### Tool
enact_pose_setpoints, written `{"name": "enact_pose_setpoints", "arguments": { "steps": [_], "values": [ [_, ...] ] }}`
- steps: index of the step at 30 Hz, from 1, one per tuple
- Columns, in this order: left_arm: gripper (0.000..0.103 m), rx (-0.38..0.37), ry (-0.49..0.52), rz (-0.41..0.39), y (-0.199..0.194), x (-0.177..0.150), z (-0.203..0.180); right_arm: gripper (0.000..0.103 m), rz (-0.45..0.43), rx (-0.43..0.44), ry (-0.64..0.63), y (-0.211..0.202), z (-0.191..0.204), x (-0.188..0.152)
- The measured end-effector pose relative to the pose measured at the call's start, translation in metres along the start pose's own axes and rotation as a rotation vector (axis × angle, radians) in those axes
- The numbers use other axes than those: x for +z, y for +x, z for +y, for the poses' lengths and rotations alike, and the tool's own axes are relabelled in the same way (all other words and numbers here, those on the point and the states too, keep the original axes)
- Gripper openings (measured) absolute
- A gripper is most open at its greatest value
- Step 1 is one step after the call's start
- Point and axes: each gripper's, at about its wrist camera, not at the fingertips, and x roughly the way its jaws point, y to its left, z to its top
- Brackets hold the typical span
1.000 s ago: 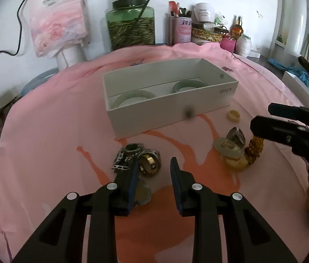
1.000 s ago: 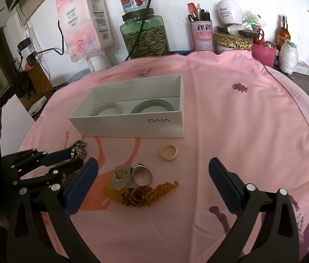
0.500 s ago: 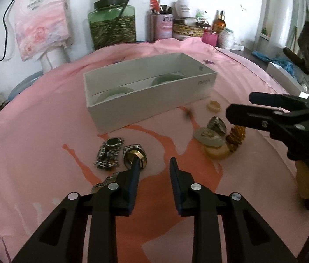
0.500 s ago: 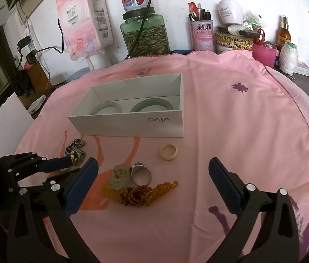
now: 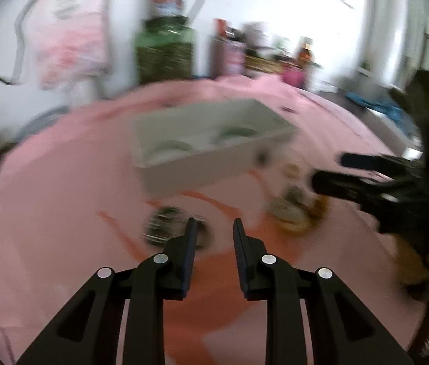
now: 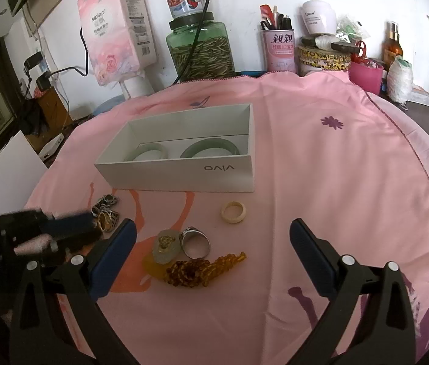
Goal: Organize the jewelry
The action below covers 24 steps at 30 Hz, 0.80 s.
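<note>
Jewelry [image 6: 106,211] beside closing, empty left fingers [image 5: 190,237]; right fingers [image 6: 120,243] wide apart.

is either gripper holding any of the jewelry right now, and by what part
Nothing is held. The right gripper stands wide open above the amber bead strand. The left gripper is closing with nothing between its jaws, just short of the metal rings.

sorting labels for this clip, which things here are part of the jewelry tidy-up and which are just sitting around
Part of the job:
- white box holding two green bangles
- cream ring
- silver ring
- pale pendant
- amber bead strand
- patterned rings by the left gripper, jaws closing on nothing

Just lying about:
- tissue pack
- green jar
- pink pen can
</note>
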Motion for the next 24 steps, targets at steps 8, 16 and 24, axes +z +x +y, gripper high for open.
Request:
{"name": "enact_pose_setpoints", "arguments": {
  "steps": [8,16,24],
  "values": [
    [0.029,0.078,0.053,0.056,0.023,0.002,-0.01,0.096,-0.005,-0.006,-0.005,0.0,0.0,0.0],
    [0.025,0.116,0.051,0.032,0.019,0.0,-0.01,0.096,-0.006,-0.009,-0.006,0.0,0.0,0.0],
    [0.025,0.14,0.021,-0.085,-0.001,0.003,-0.008,0.096,-0.003,-0.013,-0.006,0.001,-0.001,0.0]
  ]
}}
